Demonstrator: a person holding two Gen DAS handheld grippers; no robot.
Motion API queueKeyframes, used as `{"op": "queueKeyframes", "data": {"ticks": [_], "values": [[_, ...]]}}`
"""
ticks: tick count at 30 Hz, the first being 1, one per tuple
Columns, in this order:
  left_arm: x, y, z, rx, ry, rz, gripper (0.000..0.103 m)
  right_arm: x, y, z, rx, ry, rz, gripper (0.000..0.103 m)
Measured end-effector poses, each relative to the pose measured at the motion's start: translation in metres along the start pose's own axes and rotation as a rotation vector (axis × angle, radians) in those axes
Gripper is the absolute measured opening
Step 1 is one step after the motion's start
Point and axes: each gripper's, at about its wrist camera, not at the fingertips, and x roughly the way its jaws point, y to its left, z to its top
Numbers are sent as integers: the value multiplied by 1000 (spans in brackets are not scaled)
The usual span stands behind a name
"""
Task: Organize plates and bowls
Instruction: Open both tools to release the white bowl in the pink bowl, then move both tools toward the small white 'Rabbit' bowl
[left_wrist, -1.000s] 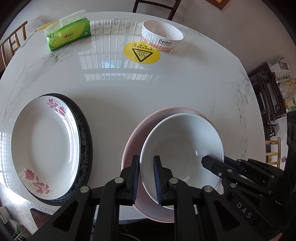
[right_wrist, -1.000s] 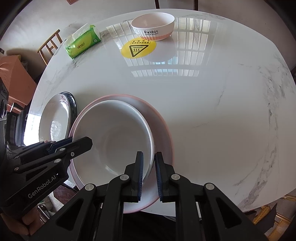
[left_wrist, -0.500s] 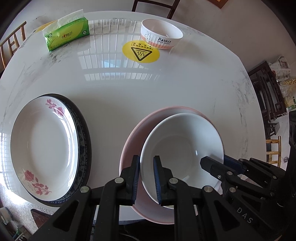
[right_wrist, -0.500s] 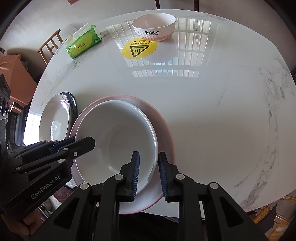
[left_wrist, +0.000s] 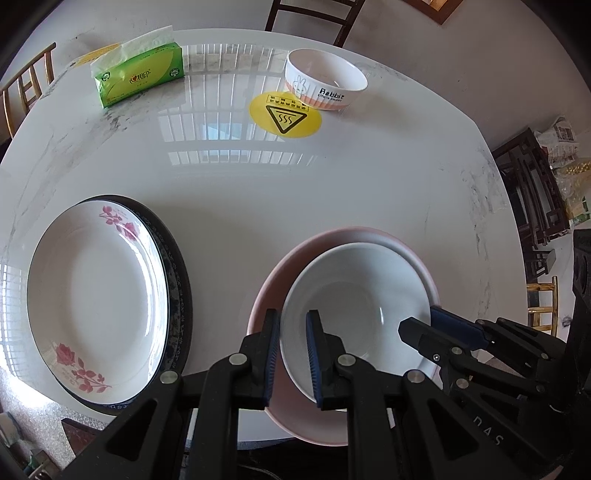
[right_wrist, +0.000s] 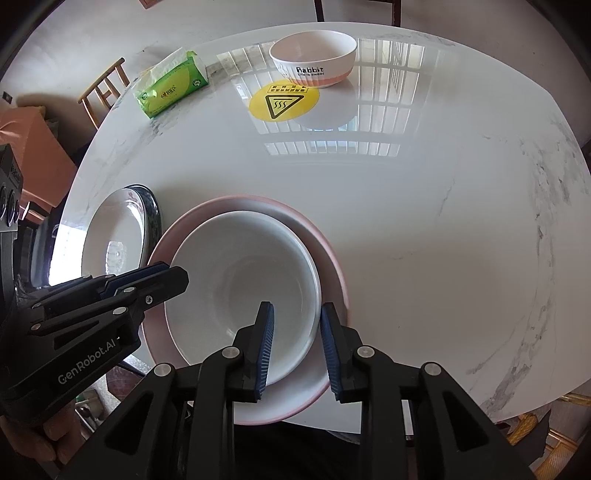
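The white bowl (right_wrist: 243, 288) is sitting inside the pink plate (right_wrist: 332, 266) near the surface's front edge. The right gripper (right_wrist: 297, 347) is spreading its fingers off the rim; the left gripper (left_wrist: 291, 354) is pinching the opposite rim, nearly closed. Next, probably, the left lets go.

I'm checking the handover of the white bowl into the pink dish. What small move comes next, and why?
Probably open the left gripper too: the white bowl already sits in the pink dish, and the right gripper has just been opening, its pads clear of the rim, while the left clamps it.
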Motion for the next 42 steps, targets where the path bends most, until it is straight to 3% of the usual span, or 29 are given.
{"op": "queueKeyframes", "data": {"ticks": [15,24,31,42], "values": [[-25,7,6,-1,-59,-41,15,-20,-1,4,0,-49,25,26],[-29,25,22,-46,-85,-9,16,-29,-14,14,31,-79,33,26],[-21,41,41,-86,-104,-11,17,-29,-33,28,64,-90,28,28],[-10,43,88,-42,-139,-17,20,-23,-69,67,102,-104,15,30]]}}
